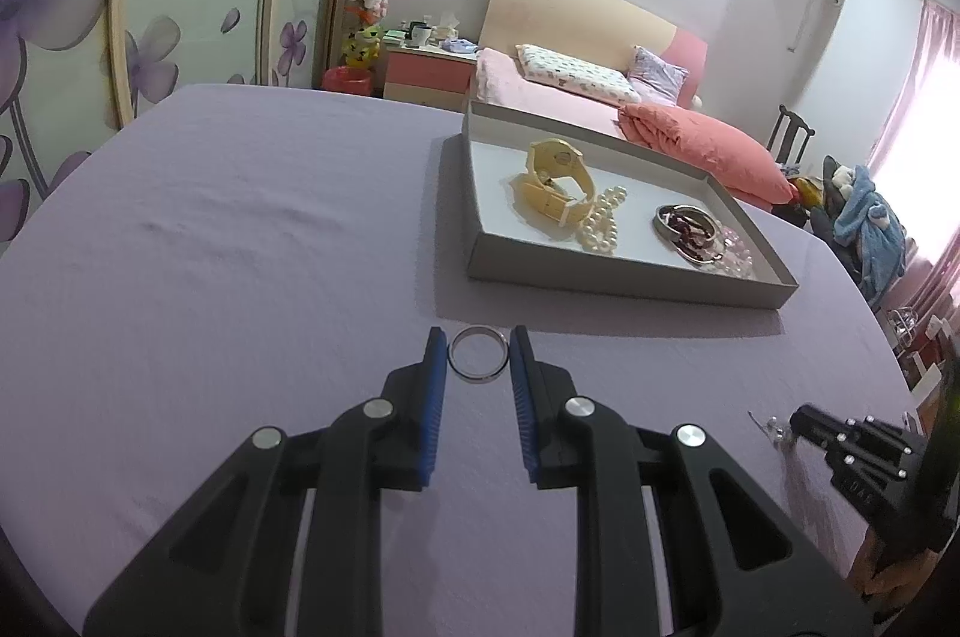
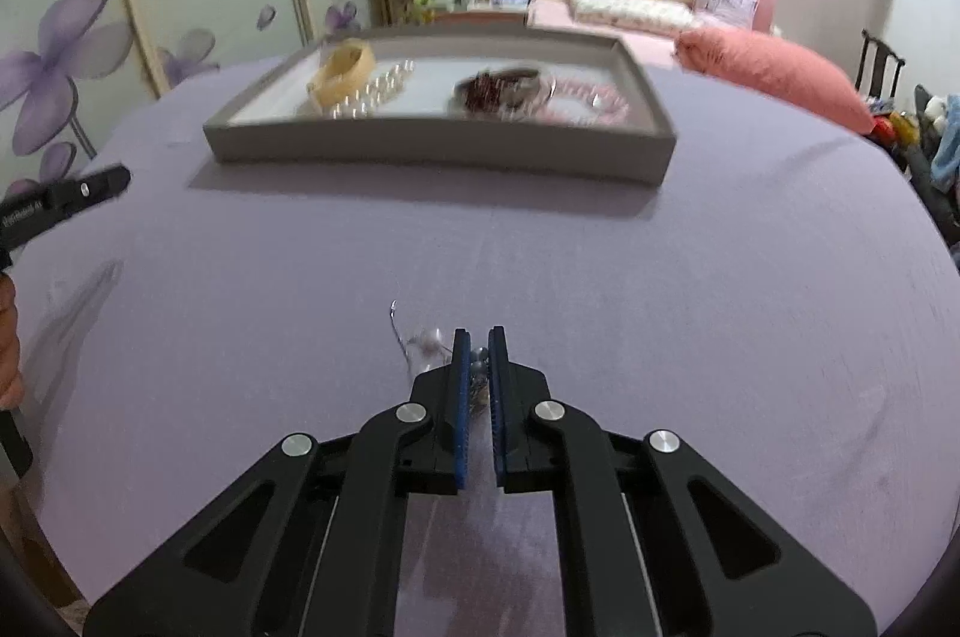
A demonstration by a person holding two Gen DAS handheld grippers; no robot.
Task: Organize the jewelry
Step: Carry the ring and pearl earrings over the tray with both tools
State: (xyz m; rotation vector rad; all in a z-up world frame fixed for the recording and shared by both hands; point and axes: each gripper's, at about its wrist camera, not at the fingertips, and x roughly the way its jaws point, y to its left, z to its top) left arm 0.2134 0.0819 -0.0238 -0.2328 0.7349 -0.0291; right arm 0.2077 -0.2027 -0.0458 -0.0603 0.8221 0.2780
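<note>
On a lilac-covered worktop (image 1: 240, 229), the left tongs (image 1: 478, 355) clasp a silver ring (image 1: 478, 354) between blue pads, the band touching both. The right tongs (image 2: 478, 343) are clenched on a small beaded earring (image 2: 478, 367), its wire hook (image 2: 396, 325) trailing out to the left on the cloth. Beyond both, a shallow grey tray (image 1: 630, 277) holds a yellow watch (image 1: 555, 184), a string of pearls (image 1: 603, 217), a metal bangle (image 1: 684, 232) lying over a dark red piece, and a pink bead bracelet (image 2: 591, 97).
</note>
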